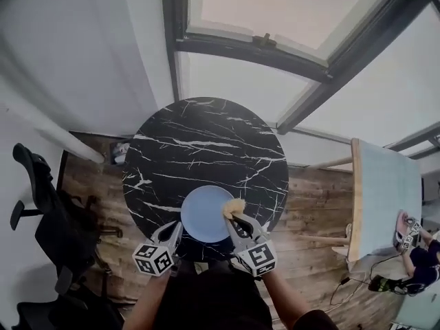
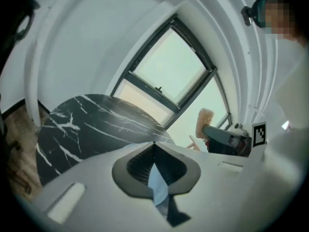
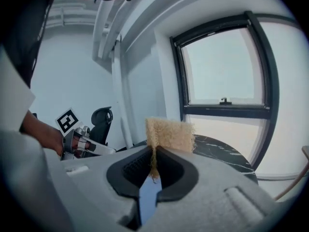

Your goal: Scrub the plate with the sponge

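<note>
A light blue plate [image 1: 203,214] hangs over the near edge of the round black marble table [image 1: 206,143]. My left gripper [image 1: 173,232] is shut on its near-left rim. In the left gripper view the plate [image 2: 157,182] shows as a thin blue sliver clamped between the closed jaws of the left gripper [image 2: 154,164]. My right gripper [image 1: 232,220] is shut on a tan sponge [image 1: 234,207], which sits at the plate's right edge. In the right gripper view the sponge [image 3: 170,134] sticks up from the closed right gripper [image 3: 153,166].
A black office chair [image 1: 41,205] stands at the left on the wooden floor. A pale board on a wooden frame [image 1: 385,198] is at the right, with another person's legs [image 1: 419,253] beyond it. A big window [image 3: 227,66] is behind the table.
</note>
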`<state>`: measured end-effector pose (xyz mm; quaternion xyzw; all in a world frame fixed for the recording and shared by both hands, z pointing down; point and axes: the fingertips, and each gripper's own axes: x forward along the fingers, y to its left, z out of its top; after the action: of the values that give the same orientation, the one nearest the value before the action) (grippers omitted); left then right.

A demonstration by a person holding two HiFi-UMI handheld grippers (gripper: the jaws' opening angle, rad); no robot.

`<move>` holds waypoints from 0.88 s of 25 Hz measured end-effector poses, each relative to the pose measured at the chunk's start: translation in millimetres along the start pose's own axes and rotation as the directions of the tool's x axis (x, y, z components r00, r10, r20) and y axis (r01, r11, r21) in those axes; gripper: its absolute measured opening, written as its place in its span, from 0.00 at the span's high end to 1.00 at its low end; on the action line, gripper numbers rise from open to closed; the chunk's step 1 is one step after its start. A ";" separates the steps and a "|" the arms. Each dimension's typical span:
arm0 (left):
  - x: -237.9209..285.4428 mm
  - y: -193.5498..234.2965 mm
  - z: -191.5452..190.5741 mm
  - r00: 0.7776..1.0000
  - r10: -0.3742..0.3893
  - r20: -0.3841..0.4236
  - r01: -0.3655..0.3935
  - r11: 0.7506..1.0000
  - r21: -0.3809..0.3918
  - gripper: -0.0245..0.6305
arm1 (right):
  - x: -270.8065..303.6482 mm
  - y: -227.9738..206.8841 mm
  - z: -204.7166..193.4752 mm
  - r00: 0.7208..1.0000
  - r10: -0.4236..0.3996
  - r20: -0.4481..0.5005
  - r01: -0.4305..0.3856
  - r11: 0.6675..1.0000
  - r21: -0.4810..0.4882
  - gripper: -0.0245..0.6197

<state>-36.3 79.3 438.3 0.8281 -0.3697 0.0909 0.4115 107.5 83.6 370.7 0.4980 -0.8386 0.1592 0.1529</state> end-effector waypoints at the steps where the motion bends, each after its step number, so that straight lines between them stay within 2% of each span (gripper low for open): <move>1: -5.5 -12.9 9.3 1.000 -0.019 0.021 0.018 0.999 0.043 0.97 | -4.8 2.2 8.4 1.000 -0.007 0.030 0.007 1.000 0.000 0.93; 3: -17.7 -34.8 27.1 0.996 -0.040 0.083 0.029 0.990 0.135 0.97 | -13.7 5.6 18.7 0.997 -0.032 0.075 0.032 0.999 -0.004 0.93; 6: -34.9 -56.1 52.6 0.975 -0.048 0.218 -0.015 0.960 0.279 0.97 | -21.8 10.5 29.6 0.993 -0.064 0.102 0.064 0.998 0.007 0.93; 9: -39.5 -64.2 62.0 0.964 -0.046 0.263 -0.056 0.929 0.367 0.97 | -22.5 17.6 30.6 0.989 -0.051 0.136 0.052 0.999 -0.010 0.93; 13: -36.4 -66.9 62.2 0.964 -0.048 0.263 -0.058 0.924 0.379 0.97 | -24.8 16.8 35.2 0.985 -0.086 0.148 0.086 0.996 0.003 0.93; 17: -39.0 -66.7 64.0 0.960 -0.060 0.273 -0.053 0.920 0.388 0.97 | -23.8 18.8 28.7 0.986 -0.080 0.144 0.078 0.997 0.023 0.93; 22: -39.8 -64.9 65.4 0.958 -0.039 0.285 -0.082 0.911 0.403 0.97 | -23.5 18.8 27.7 0.987 -0.075 0.144 0.073 0.997 0.018 0.93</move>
<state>-30.1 76.9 338.1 0.8961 -0.4072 0.0503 0.1693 98.9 99.0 333.8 0.5401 -0.8273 0.1224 0.0945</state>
